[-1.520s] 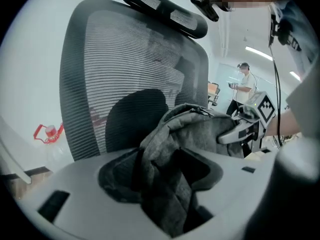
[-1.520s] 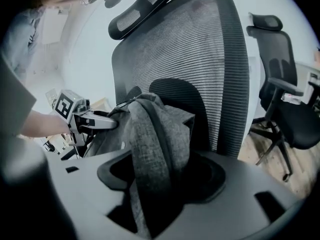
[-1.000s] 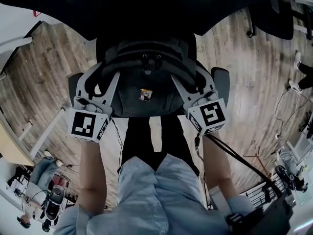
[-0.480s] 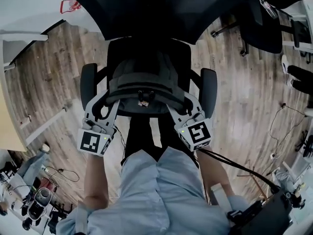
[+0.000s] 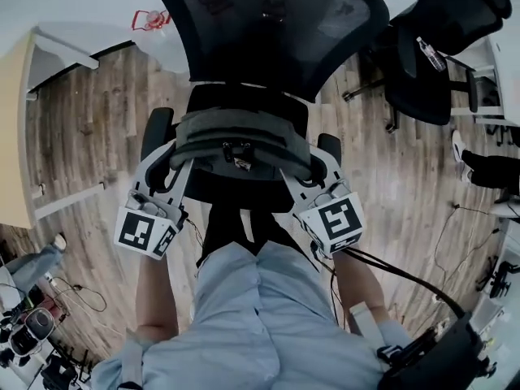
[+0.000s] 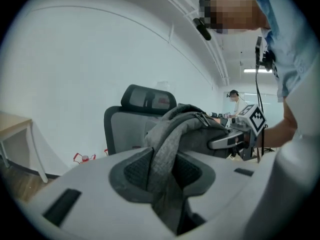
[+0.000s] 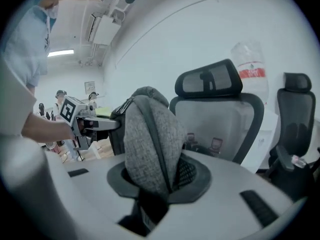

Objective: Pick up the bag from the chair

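Both of your grippers are on the bag [image 5: 240, 136], which hangs over the seat of the black office chair [image 5: 268, 23], just in front of its mesh backrest. Your left gripper [image 5: 180, 156] has the bag's end nearest the chair's left armrest. Its own view shows the jaws closed narrow on a fold of grey fabric, with the dark ribbed pads [image 6: 136, 170] pressed against the cloth on either side. Your right gripper [image 5: 302, 164] has the opposite end, by the chair's right armrest. There too the jaws are clamped on the grey woven material, which bulges up between them, and a dark seam runs down its edge.

The bag stretches flat between the two grippers and spans the width of the chair seat. Its zipper pulls sit at the middle, on the side facing away from the backrest. From the head view you can't tell whether its underside touches the seat or hangs clear of it.

Both marker cubes sit on your side of the chair, just off the seat's front edge. A second black chair [image 5: 439, 31] stands well apart from the first, past its right armrest, on the wooden floor [image 5: 89, 120].
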`<state>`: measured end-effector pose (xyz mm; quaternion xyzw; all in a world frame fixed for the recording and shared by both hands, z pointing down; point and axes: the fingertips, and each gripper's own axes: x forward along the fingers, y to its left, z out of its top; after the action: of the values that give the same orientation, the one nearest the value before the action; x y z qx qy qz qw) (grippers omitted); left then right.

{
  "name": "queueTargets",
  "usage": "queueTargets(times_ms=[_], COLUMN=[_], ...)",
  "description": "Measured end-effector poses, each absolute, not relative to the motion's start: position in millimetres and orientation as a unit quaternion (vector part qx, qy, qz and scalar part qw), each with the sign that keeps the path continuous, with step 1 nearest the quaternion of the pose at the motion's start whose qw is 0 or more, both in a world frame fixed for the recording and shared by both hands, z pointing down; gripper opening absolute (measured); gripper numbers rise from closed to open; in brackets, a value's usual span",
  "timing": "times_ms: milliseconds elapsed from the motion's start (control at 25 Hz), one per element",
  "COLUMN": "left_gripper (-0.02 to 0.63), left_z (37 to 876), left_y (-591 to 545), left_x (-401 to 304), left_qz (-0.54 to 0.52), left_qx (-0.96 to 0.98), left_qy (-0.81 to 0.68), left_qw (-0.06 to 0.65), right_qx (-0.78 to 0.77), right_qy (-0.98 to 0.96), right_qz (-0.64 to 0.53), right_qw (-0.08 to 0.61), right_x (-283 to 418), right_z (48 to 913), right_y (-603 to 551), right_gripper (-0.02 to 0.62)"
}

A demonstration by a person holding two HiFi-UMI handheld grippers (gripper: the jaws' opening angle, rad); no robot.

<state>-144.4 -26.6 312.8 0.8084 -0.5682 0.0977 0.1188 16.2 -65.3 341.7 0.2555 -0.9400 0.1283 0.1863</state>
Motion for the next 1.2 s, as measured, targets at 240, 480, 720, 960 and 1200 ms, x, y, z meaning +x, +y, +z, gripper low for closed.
queueTargets(times_ms=[240, 480, 720, 960, 1200], left_gripper=[0.110, 0.110, 0.110, 0.110, 0.110], left_z=[219, 162, 143, 144, 151], left_y=[-48, -63, -69, -72, -68], left_x=[-143, -144, -136, -125, -123], left_qz=[0.092, 0.086, 0.084, 0.092, 0.095], left_qx=[0.810, 0.805, 0.810, 0.814, 0.813], left_qy=[-0.576, -0.585, -0.580, -0.573, -0.573], left_qw=[0.061, 0.044, 0.024, 0.032, 0.045], right_qx=[0.270, 0.286, 0.301, 0.313, 0.315], right_qy=[-0.945, -0.945, -0.945, -0.940, -0.938], right_qz=[0.099, 0.071, 0.045, 0.055, 0.062], right_qw=[0.158, 0.142, 0.121, 0.122, 0.129], right_x=[17, 16, 23, 35, 38], right_z=[253, 195, 176, 178, 185], right_y=[-89, -108, -112, -111, -106], right_gripper=[0.083, 0.086, 0.084, 0.084, 0.084])
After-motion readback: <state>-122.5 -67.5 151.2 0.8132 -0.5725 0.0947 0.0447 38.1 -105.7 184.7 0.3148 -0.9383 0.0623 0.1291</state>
